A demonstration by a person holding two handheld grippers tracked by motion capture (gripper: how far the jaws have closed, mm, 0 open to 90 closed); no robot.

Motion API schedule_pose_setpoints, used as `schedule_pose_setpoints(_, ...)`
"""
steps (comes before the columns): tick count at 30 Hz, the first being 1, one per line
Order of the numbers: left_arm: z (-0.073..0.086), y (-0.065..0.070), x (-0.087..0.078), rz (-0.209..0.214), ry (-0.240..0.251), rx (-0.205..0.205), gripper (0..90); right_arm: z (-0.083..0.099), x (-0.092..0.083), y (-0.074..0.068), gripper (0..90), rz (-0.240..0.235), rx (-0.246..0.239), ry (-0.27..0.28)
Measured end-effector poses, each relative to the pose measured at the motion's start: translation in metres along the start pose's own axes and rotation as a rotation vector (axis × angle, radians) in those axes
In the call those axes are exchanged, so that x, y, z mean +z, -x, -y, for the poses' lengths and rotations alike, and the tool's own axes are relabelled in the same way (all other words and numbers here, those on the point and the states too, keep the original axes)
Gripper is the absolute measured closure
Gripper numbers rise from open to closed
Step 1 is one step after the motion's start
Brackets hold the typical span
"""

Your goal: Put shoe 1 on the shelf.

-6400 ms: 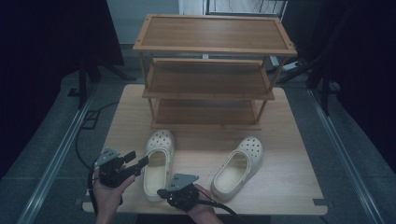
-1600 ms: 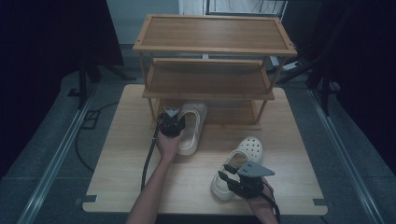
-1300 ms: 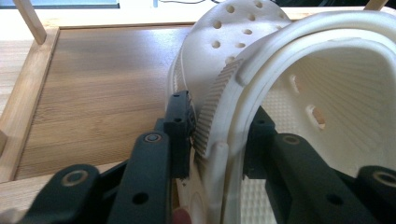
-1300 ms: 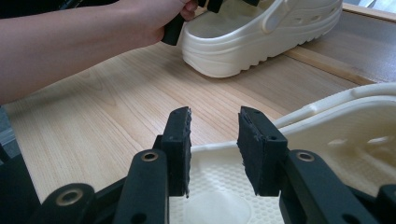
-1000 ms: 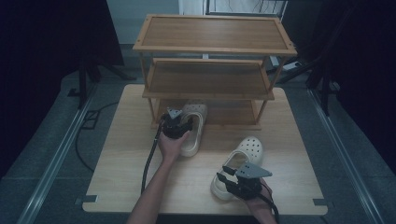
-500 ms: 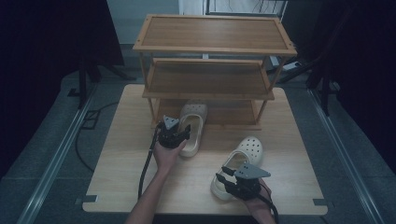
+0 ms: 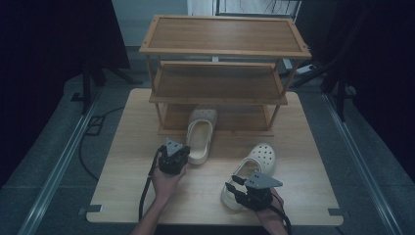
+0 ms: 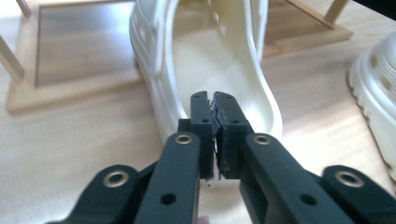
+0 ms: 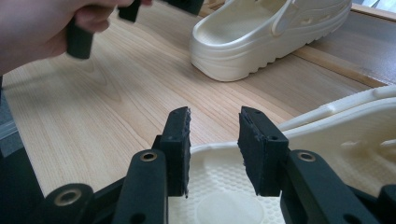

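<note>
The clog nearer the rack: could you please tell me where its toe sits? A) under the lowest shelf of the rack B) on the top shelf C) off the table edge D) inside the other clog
A: in the high view the clog lies on the table with its toe tucked in at the bottom tier of the rack, heel pointing toward the person.

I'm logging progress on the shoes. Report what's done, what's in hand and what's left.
Done, partly: the left clog lies with its toe under the wooden rack, its heel out on the table; the left gripper is shut just behind the heel, holding nothing. In hand: the right gripper is open over the heel of the right clog. Left, probably: racking that clog.
</note>
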State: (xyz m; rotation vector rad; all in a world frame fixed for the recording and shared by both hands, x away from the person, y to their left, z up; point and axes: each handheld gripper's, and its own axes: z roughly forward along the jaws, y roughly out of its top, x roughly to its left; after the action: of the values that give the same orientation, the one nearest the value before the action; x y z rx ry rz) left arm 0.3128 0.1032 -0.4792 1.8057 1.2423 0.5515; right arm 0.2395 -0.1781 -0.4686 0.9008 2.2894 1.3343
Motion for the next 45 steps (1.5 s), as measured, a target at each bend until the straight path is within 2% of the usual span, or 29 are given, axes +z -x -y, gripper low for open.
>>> schedule_pose_setpoints(6, 0.019, 0.009, -0.003, 0.021, -0.05, 0.037, 89.2, 0.0, 0.0, -0.002, 63.7, 0.0, -0.003, 0.001)
schedule_pose_setpoints(9, 0.023, 0.013, 0.002, 0.031, -0.083, 0.05, 89.5, 0.0, 0.001, -0.003, 63.3, 0.0, -0.005, -0.002)
schedule_pose_setpoints(12, 0.023, 0.015, 0.009, 0.039, -0.093, 0.048, 89.7, 0.0, 0.001, -0.003, 63.2, -0.001, -0.006, -0.005)
schedule_pose_setpoints(19, 0.009, 0.02, 0.018, 0.036, -0.075, 0.058, 88.8, 0.001, 0.001, -0.001, 63.2, 0.001, 0.002, -0.005)
schedule_pose_setpoints(26, -0.012, 0.019, 0.032, 0.014, -0.055, 0.048, 88.3, 0.001, 0.0, -0.001, 63.2, 0.0, 0.002, -0.004)
schedule_pose_setpoints(31, -0.018, 0.017, 0.047, -0.008, -0.057, 0.034, 88.1, 0.002, 0.001, 0.0, 63.2, 0.001, 0.005, -0.006)
schedule_pose_setpoints(38, -0.029, 0.02, 0.064, -0.024, -0.06, 0.058, 87.1, 0.002, 0.001, 0.0, 63.2, 0.0, 0.006, -0.007)
schedule_pose_setpoints(45, -0.036, 0.019, 0.078, -0.05, -0.048, 0.05, 86.2, 0.002, 0.001, 0.001, 63.2, 0.001, 0.006, -0.007)
